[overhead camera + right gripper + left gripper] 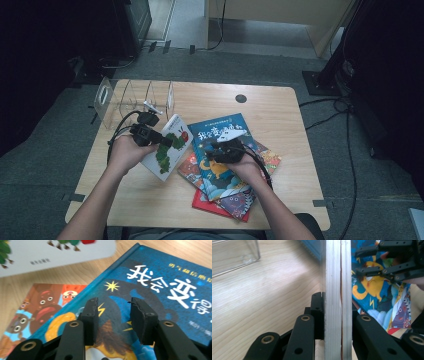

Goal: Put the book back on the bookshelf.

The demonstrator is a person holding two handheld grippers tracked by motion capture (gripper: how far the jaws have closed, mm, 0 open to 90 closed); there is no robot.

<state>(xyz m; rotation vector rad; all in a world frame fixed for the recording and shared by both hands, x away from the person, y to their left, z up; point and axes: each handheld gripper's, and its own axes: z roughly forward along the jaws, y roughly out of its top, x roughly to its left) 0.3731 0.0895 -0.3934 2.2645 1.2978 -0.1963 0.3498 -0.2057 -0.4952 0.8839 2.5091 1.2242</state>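
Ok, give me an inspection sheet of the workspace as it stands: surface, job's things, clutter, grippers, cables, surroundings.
Surface: wooden table, with a dark round hole near the far edge.
Job's things: white book lifted and tilted, its edge clamped; blue book lies on top of a stack of books; clear rack at the far left.
Clutter: nothing seen.
Grippers: left gripper shut on the white book; right gripper open above the blue book, nothing between the pads.
Cables: a black cable from the left gripper; more on the floor at the right.
Surroundings: grey floor, dark stands, a pale cabinet behind.
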